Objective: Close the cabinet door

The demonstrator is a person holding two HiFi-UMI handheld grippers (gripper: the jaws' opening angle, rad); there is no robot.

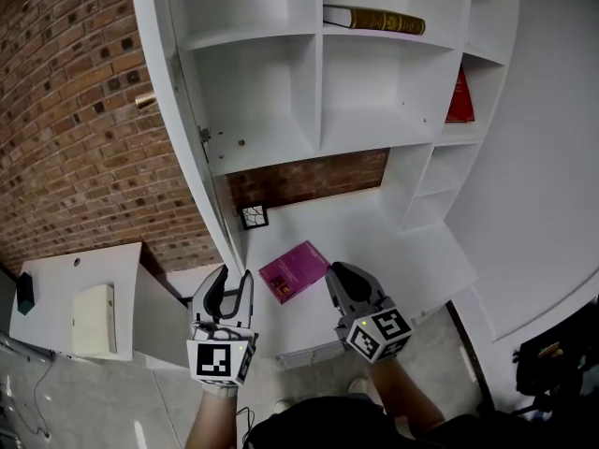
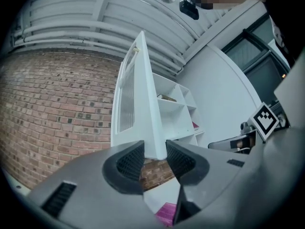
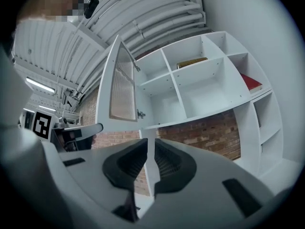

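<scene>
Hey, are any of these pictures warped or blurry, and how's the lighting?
Head view: sharp and evenly lit, though the shelves bow towards the edges. Left gripper view: strong fisheye, black corners, and the brick wall curves. Right gripper view: same fisheye, with a ceiling lamp glaring at left.

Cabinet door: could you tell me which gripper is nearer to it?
Left. The left gripper sits at the lower edge of the cabinet door; the right gripper is farther right, past the magenta book.
</scene>
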